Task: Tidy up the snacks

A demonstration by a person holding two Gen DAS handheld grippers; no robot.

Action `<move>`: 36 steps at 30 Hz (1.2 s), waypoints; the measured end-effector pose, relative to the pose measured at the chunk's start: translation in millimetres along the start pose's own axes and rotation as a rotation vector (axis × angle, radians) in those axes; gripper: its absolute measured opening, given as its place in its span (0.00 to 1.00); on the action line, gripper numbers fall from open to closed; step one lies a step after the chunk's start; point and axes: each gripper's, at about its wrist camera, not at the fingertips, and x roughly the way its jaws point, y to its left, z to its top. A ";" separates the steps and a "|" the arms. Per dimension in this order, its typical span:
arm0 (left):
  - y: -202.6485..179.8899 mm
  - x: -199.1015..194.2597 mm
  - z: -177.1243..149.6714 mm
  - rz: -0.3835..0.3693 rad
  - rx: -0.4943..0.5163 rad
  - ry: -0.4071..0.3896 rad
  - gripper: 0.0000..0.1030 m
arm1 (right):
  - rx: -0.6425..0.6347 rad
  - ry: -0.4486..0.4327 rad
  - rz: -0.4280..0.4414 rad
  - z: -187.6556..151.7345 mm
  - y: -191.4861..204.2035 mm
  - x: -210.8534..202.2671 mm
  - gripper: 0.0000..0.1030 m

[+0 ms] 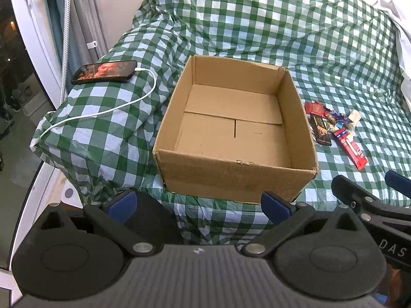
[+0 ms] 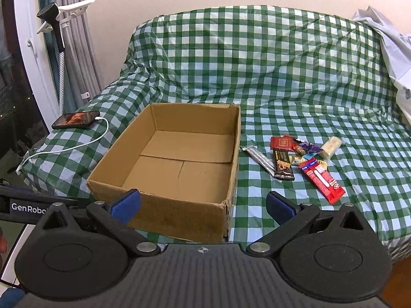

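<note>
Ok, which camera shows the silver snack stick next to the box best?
The right wrist view. There the silver stick lies in full sight between the cardboard box and the dark bar. In the left wrist view the box wall hides it.

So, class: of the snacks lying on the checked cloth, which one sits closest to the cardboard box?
The silver bar. It lies alone at the left edge of the pile, its end nearly reaching the box wall, while the dark bar and red pack lie farther right.
</note>
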 end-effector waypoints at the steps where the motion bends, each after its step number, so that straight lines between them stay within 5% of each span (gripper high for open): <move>1: -1.0 1.1 -0.1 0.001 0.005 0.002 1.00 | 0.004 0.004 0.001 -0.3 -0.9 1.3 1.00; 15: -12.8 23.7 6.7 0.033 0.025 0.063 1.00 | 0.118 -0.006 -0.041 -3.0 -42.9 20.2 1.00; 26: -52.5 45.0 29.4 0.042 0.090 0.115 1.00 | 0.221 -0.061 -0.296 1.5 -163.4 70.4 1.00; 36: -128.2 75.8 83.0 0.001 0.182 0.127 1.00 | 0.134 0.296 -0.248 7.9 -276.4 241.2 0.99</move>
